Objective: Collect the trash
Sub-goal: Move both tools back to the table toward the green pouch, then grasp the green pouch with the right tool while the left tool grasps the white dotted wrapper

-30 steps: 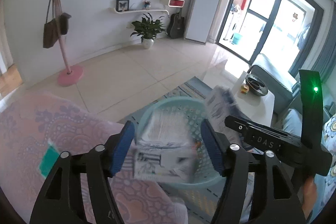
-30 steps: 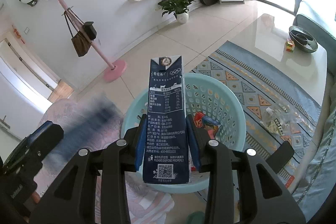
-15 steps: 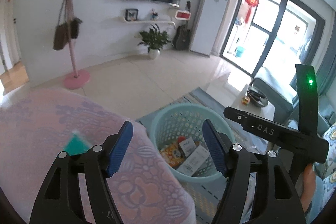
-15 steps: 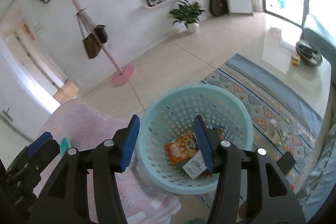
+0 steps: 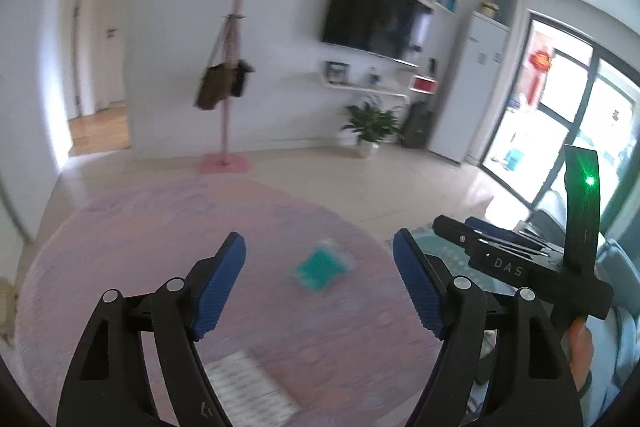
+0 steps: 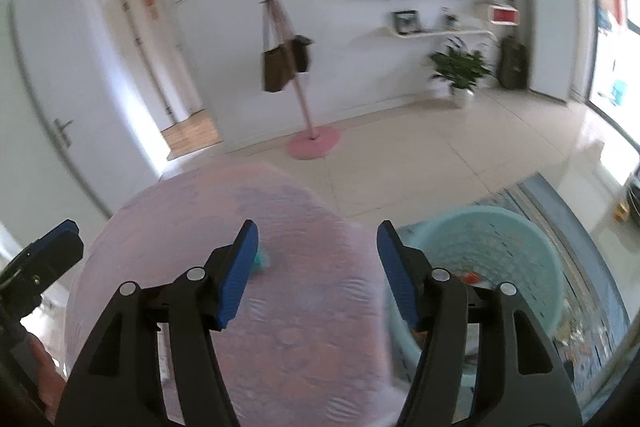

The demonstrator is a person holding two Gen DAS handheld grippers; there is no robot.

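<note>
My left gripper (image 5: pixel 320 279) is open and empty above a round table with a pink patterned cloth (image 5: pixel 140 227). A teal packet (image 5: pixel 320 269) lies on the cloth between its fingers, farther out. A white printed sheet (image 5: pixel 252 391) lies near the table's front. My right gripper (image 6: pixel 316 267) is open and empty over the same cloth (image 6: pixel 300 327). The teal packet (image 6: pixel 262 261) peeks out beside its left finger. The light teal trash basket (image 6: pixel 500 239) stands on the floor to the right of the table, with trash inside.
A pink coat stand (image 5: pixel 226 131) with bags stands on the tiled floor behind the table. A potted plant (image 5: pixel 370 129) sits by the far wall under a TV. A patterned rug (image 6: pixel 600 307) lies under the basket. My right gripper's body (image 5: pixel 520 263) shows in the left wrist view.
The milk carton left my right gripper and the paper left my left gripper; both dropped into the basket. Both grippers then swung left from the basket to over the table.
</note>
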